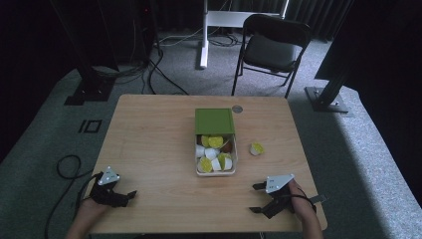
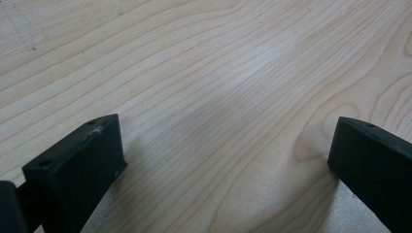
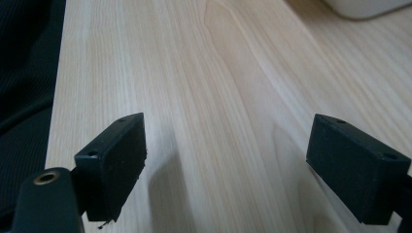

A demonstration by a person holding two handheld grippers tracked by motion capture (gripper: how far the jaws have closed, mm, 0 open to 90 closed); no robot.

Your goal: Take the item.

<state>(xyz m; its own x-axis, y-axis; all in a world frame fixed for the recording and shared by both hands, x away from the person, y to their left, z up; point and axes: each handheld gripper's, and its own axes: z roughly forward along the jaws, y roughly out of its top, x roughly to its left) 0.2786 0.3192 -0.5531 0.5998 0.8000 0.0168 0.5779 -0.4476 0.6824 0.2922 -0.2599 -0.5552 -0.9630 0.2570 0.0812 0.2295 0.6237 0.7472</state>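
Observation:
A white box (image 1: 198,160) with a green lid (image 1: 214,121) slid back over its far half sits at the table's middle and holds several yellow and white small cups. One more yellow-and-white cup (image 1: 256,148) lies on the wood to its right. My left gripper (image 1: 130,195) rests open near the front left corner, nothing between its jaws (image 2: 223,155). My right gripper (image 1: 256,198) rests open near the front right edge, also holding nothing (image 3: 226,160). A corner of the white box (image 3: 364,7) shows at the top right of the right gripper view.
The wooden table (image 1: 149,144) has a small round grey disc (image 1: 237,108) behind the green lid. A black folding chair (image 1: 271,47) and black stand feet (image 1: 326,97) are on the carpet beyond. Cables (image 1: 67,167) trail off the left side.

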